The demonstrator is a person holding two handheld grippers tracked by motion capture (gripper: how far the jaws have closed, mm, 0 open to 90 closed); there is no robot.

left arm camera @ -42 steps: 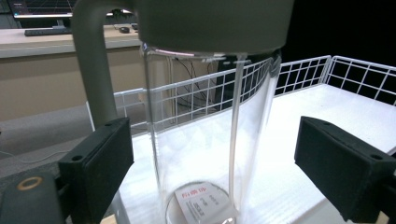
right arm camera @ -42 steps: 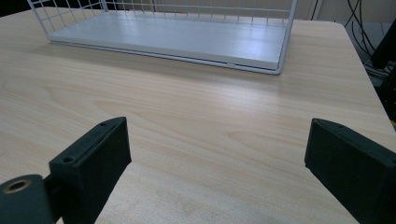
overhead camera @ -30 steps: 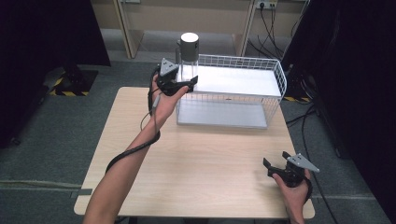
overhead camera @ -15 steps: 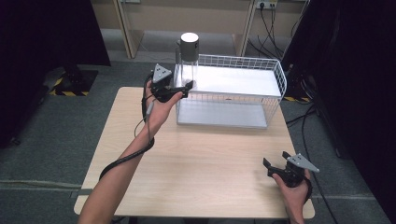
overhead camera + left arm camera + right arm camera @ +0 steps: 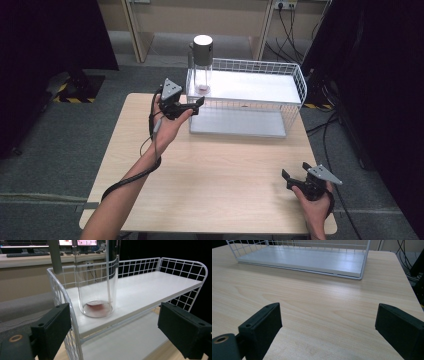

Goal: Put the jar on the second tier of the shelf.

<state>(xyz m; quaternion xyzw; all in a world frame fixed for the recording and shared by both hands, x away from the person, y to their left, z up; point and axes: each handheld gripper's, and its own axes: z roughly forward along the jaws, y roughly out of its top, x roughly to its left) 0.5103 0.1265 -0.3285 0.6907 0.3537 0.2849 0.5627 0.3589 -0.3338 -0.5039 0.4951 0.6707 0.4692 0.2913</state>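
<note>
A light wooden bench (image 5: 210,170) fills the middle of the frame, on grey floor (image 5: 60,150). Black cables (image 5: 292,20) hang at the upper right below a wall socket (image 5: 281,4). Yellow-black hazard tape (image 5: 67,95) lies at the left.

Bottle (image 5: 202,64) on rack's (image 5: 280,100) upper shelf, left end.

Even, soft overhead light keeps the bench (image 5: 210,165) bright while the room's sides fall to near black. Shadows are faint. The white shelf (image 5: 150,290) glares slightly, and the close black jaws look blurred
</note>
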